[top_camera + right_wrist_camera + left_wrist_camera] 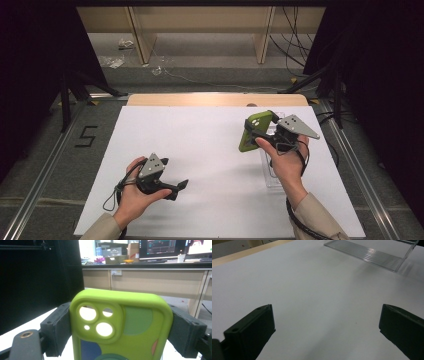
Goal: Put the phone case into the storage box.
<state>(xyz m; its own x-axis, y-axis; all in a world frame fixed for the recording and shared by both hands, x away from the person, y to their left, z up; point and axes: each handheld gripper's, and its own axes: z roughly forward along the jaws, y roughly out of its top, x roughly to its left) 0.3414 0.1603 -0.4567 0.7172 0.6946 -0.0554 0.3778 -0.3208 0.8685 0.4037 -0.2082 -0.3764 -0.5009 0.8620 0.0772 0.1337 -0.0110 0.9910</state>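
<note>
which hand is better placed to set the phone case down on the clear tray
Right, most likely. The right tool is already clamped across the green phone case, held above the clear ribbed tray beside that hand. The left tool is open, holds nothing, and sits low across the white table, away from the tray.

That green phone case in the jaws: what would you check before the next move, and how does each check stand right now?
1. Green phone case clamped on both sides by the right gripper: ok.
2. Case lifted clear of the white table: ok.
3. Left gripper open and holding nothing: ok.
4. Clear plastic tray lying flat on the table: ok.
5. Tray free of other things: cannot tell.
6. Case undamaged: cannot tell.
</note>
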